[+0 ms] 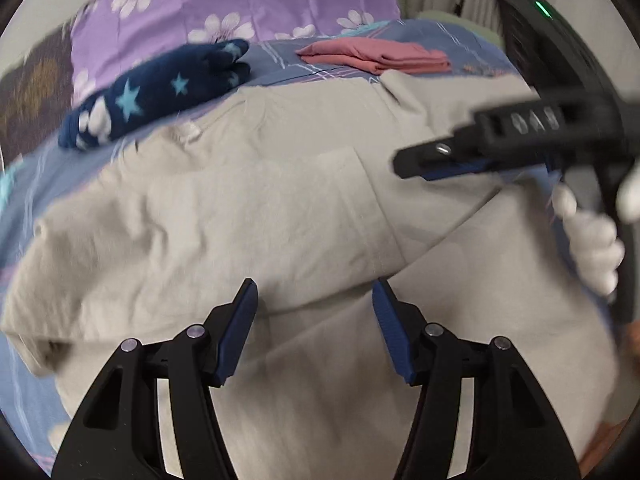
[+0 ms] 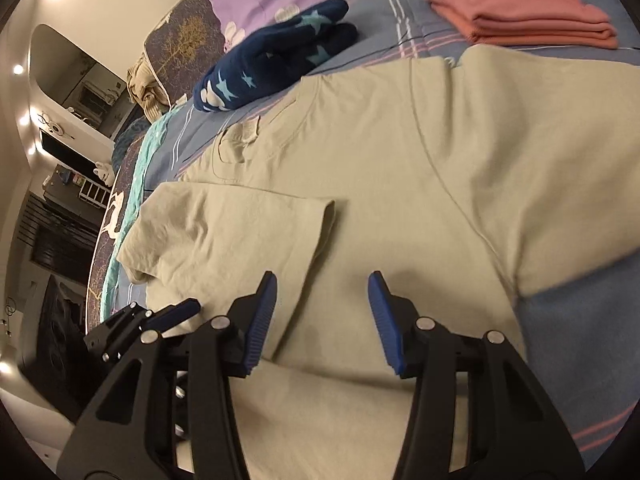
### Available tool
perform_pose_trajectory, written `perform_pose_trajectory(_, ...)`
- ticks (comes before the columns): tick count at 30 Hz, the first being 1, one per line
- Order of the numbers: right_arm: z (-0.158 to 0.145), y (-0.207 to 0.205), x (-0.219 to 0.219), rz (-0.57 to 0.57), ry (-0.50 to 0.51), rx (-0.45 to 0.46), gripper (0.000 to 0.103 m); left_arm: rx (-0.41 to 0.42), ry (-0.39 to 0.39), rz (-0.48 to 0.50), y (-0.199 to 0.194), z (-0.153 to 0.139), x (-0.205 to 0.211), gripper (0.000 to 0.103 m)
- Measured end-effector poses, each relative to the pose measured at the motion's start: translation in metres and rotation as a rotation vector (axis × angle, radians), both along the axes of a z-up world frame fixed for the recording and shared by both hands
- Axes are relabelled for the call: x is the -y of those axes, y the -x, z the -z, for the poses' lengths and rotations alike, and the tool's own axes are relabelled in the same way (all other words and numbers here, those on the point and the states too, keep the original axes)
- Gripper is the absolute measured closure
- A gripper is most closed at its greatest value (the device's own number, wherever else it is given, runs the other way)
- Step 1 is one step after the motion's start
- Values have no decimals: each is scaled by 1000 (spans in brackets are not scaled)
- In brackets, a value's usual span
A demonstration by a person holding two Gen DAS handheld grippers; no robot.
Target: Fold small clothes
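Observation:
A beige T-shirt [image 1: 248, 208] lies spread on the bed, its left sleeve folded in over the body [image 2: 224, 224]. My left gripper [image 1: 314, 292] is open and empty just above the shirt's lower part. My right gripper [image 2: 322, 284] is open and empty over the shirt's middle. In the left wrist view the right gripper [image 1: 404, 166] reaches in from the right, held by a white-gloved hand [image 1: 592, 244]. The left gripper's tip [image 2: 188, 308] shows at the lower left of the right wrist view.
A folded pink garment [image 1: 380, 56] [image 2: 524, 16] and a navy star-patterned garment [image 1: 160, 92] [image 2: 276, 60] lie behind the shirt on the blue striped bedsheet [image 2: 576, 328]. A purple flowered pillow [image 1: 240, 0] is at the back. The bed's edge [image 2: 120, 216] and room furniture are to the left.

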State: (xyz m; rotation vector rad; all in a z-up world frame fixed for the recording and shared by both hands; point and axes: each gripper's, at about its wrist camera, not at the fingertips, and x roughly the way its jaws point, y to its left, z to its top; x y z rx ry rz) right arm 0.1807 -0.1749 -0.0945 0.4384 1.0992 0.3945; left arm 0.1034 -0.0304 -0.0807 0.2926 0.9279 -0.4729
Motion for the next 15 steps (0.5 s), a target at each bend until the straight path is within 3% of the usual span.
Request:
perform_pose_trajectory(4, 6, -25, -20, -33, 12, -19, 53, -40, 8, 55, -6, 8, 17, 43)
perform_pose_trajectory(6, 15, -36, -28, -50, 1, -40, 54, -58, 7, 54, -7, 13, 19, 55)
perform_pose_trajectory(7, 19, -40, -34, -59, 3, -37, 70, -80, 36, 58, -10, 15, 20, 79)
perform_pose_trajectory(8, 20, -42, -39, -75, 15, -27, 96, -94, 64, 54, -13, 14, 19, 95)
perform_pose_trajectory(11, 8, -44, -40, -77, -7, 16, 100, -73, 87, 41, -13, 4, 21, 99)
perform_pose_trajectory(15, -44, -47, -33, -96, -20, 153, 100, -5, 178, 38, -13, -38, 22, 99)
